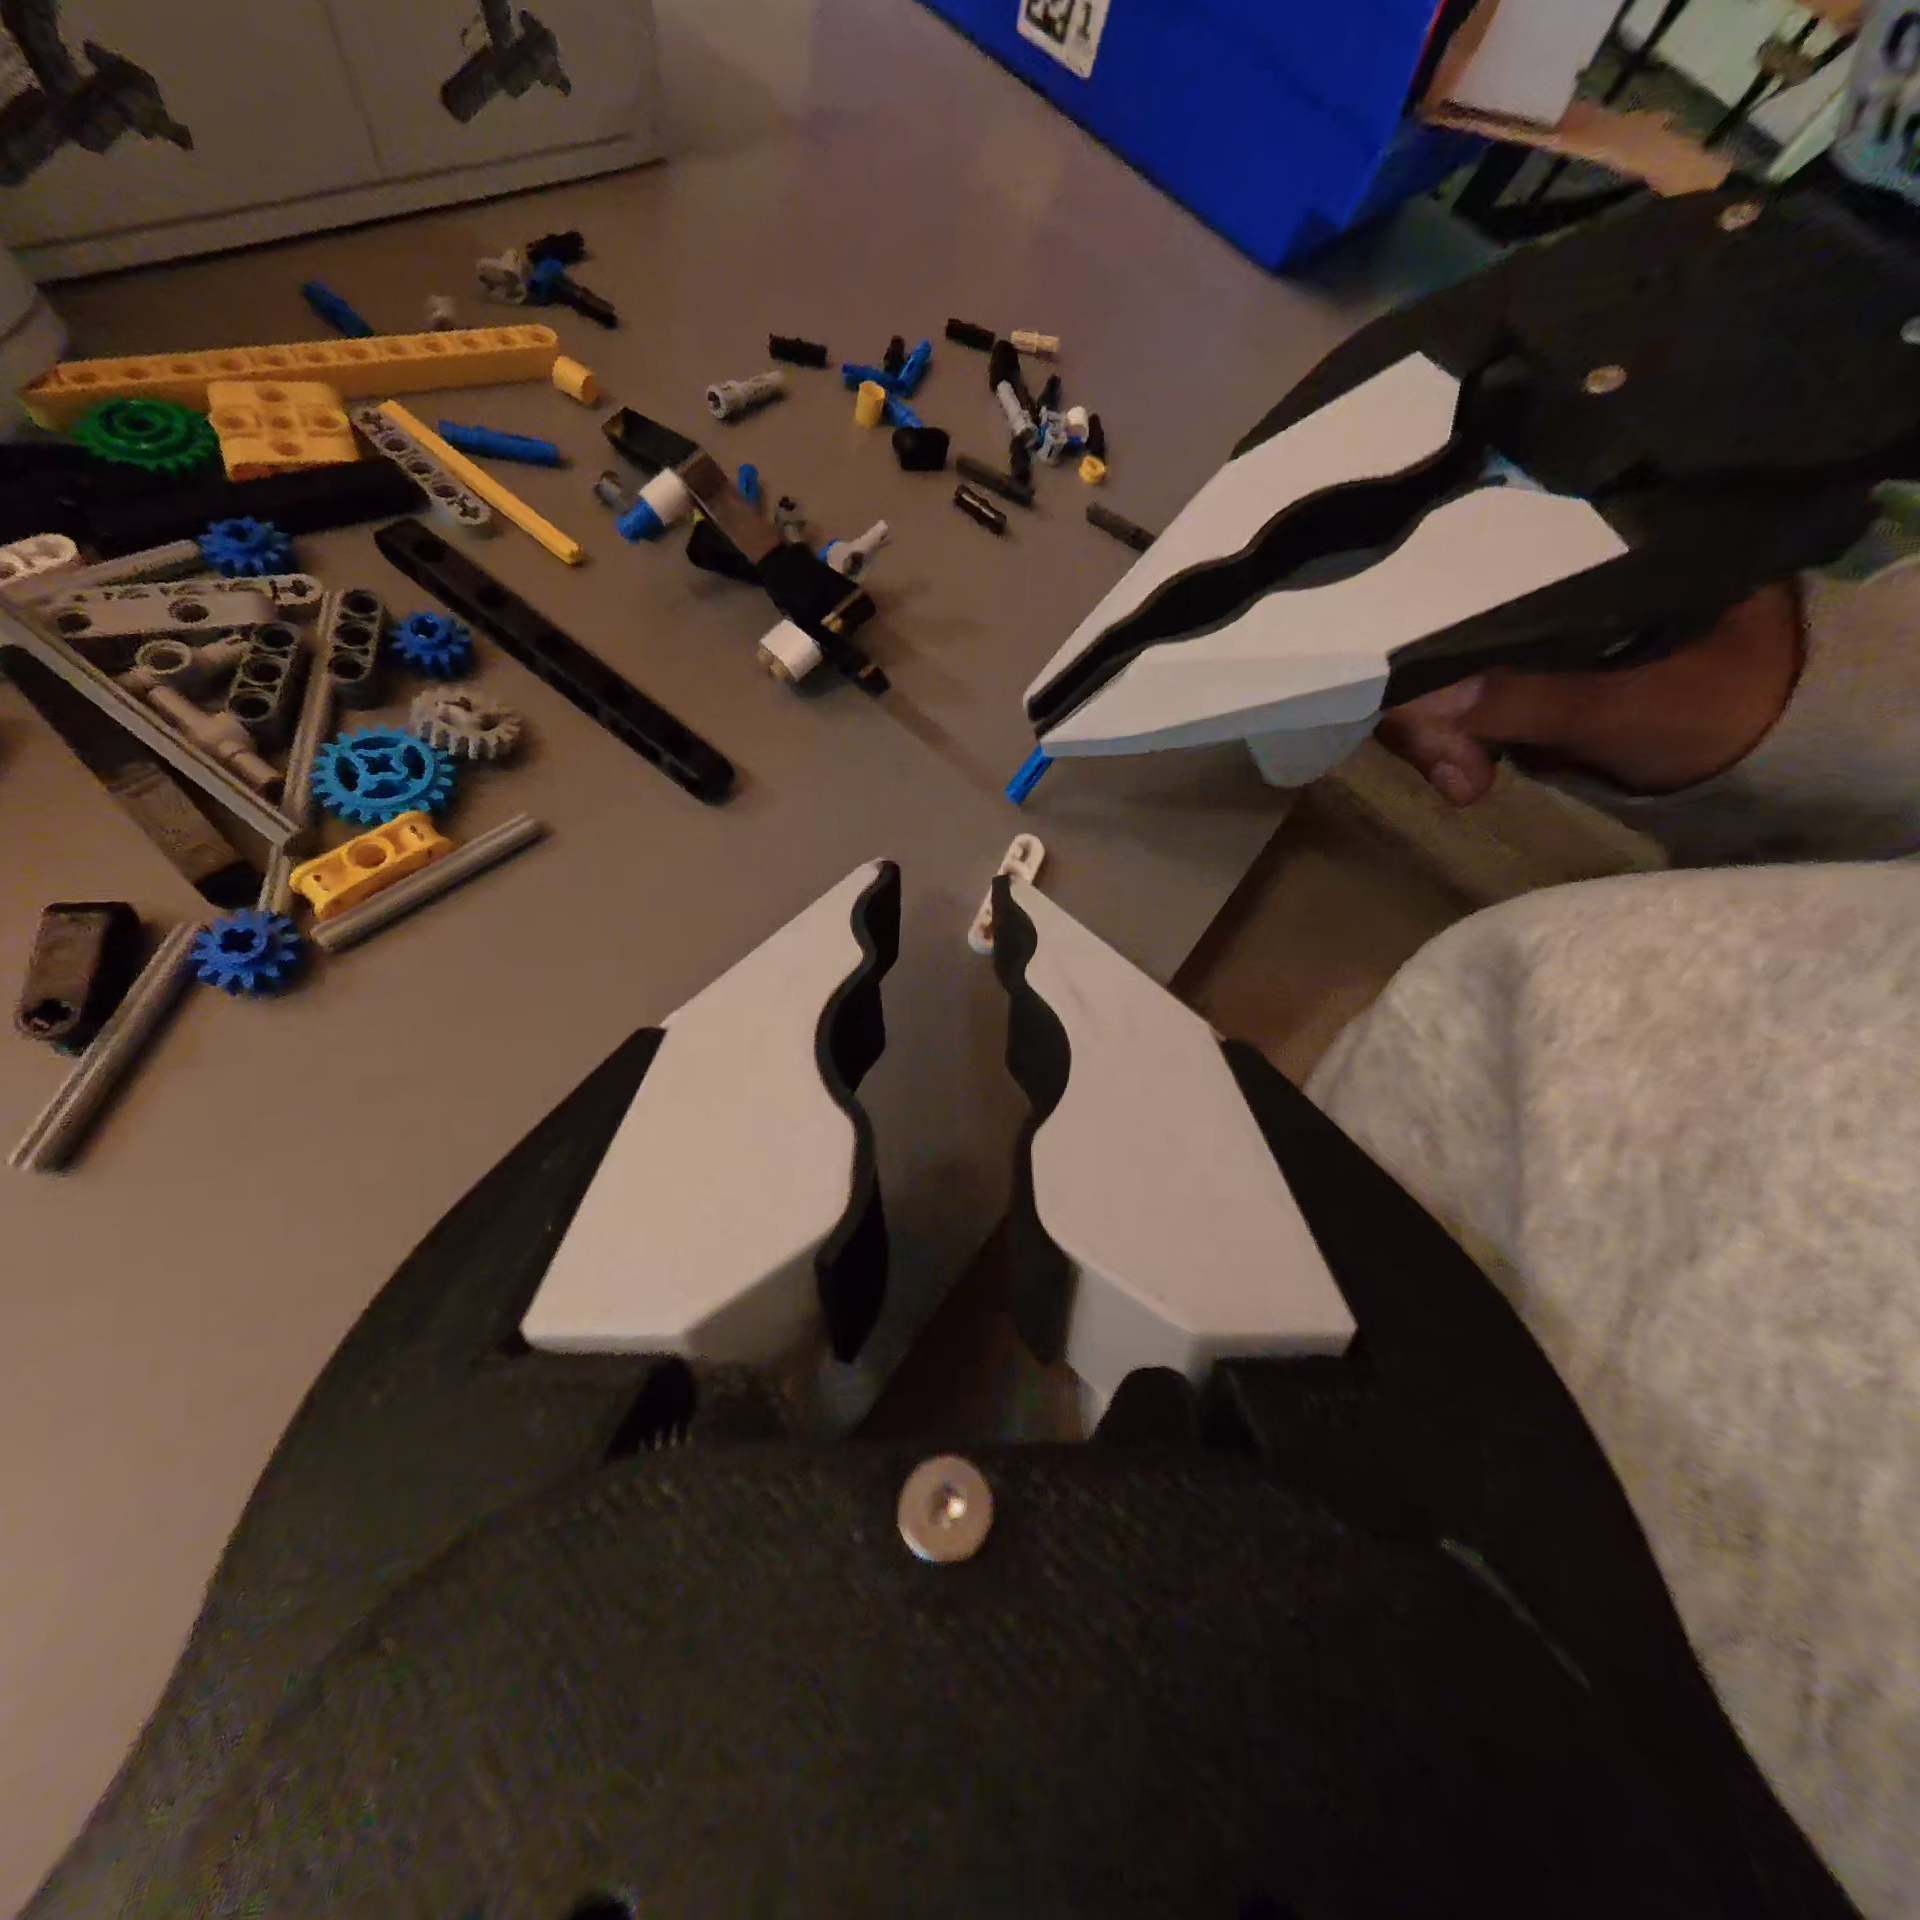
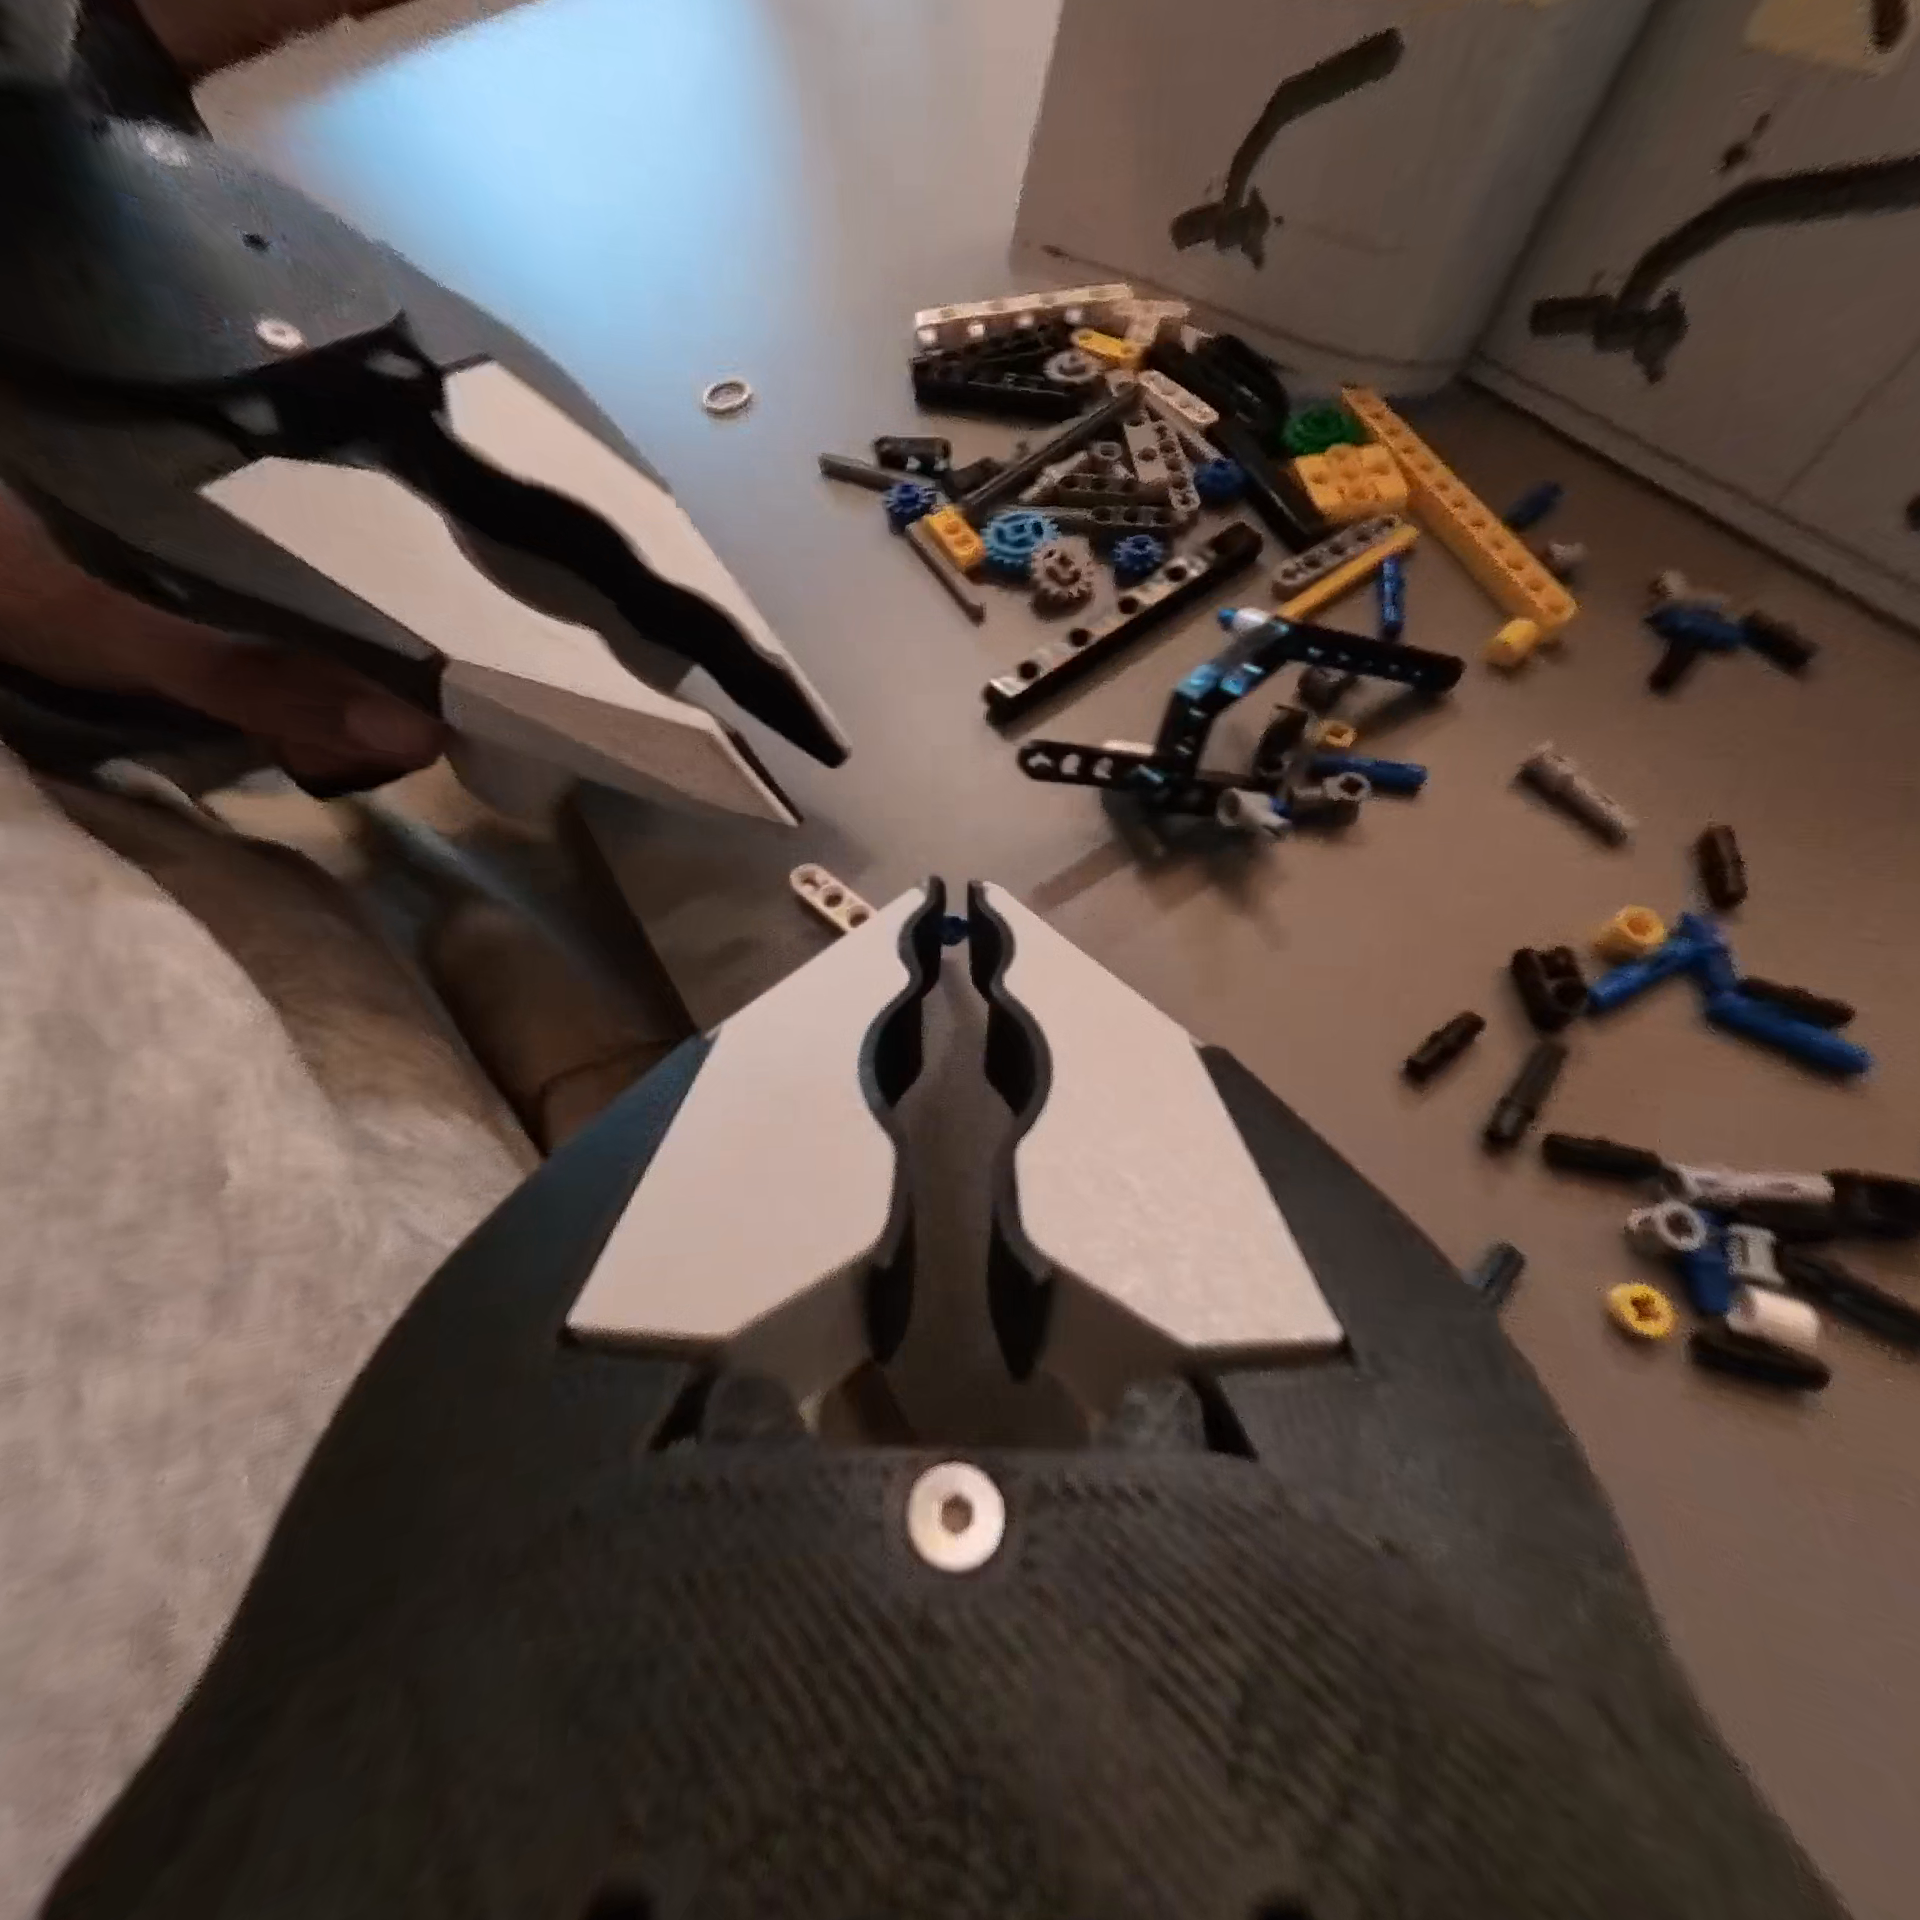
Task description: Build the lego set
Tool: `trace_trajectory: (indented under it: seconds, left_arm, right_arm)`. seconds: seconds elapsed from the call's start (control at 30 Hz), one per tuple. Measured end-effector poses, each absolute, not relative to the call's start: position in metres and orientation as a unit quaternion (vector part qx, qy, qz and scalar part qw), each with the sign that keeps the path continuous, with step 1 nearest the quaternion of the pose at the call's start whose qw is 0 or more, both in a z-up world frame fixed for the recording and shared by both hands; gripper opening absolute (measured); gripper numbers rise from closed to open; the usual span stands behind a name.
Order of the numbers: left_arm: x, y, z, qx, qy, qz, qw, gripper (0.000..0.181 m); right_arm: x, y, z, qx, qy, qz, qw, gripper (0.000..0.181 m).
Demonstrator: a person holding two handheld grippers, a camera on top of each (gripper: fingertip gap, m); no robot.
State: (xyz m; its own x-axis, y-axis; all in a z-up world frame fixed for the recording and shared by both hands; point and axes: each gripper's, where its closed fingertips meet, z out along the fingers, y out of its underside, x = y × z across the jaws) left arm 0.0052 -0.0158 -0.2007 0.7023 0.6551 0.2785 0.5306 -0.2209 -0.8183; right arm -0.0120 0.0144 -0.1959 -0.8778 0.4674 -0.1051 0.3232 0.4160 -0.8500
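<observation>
My right gripper (image 2: 955, 889) is shut on a small blue pin (image 2: 953, 928), held just above the grey table. In the left wrist view the pin (image 1: 1027, 779) sticks out below the right gripper's tips (image 1: 1034, 725). My left gripper (image 1: 945, 878) is open and empty, low over the table, close to the right one. A small white beam (image 1: 1020, 857) lies on the table by its right fingertip, and it also shows in the right wrist view (image 2: 831, 894) below the left gripper (image 2: 810, 784). A partly built black and blue assembly (image 2: 1226, 717) lies farther out (image 1: 800, 582).
A heap of beams, axles and blue gears (image 1: 260, 675) lies to the left. Loose pins (image 1: 977, 416) lie scattered beyond the assembly. A blue box (image 1: 1195, 125) stands at the back. The table edge (image 1: 1236, 914) and grey-clad legs (image 1: 1662, 1195) are to the right. My right fingertips sit around 4 centimeters from my left ones.
</observation>
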Motion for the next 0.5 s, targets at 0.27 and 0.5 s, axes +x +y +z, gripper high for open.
trace_trajectory:
  seconds: [0.27, 0.5]
  left_arm:
    - [0.011, -0.010, -0.209, -0.808, -0.353, 0.078, 0.466, 0.017]
    - [0.011, -0.005, -0.207, -0.801, -0.350, 0.069, 0.482, 0.016]
  right_arm:
    - [0.000, -0.001, -0.191, -0.158, -0.866, 0.455, 0.131, 0.002]
    - [0.006, -0.005, -0.195, -0.120, -0.894, 0.410, 0.138, 0.002]
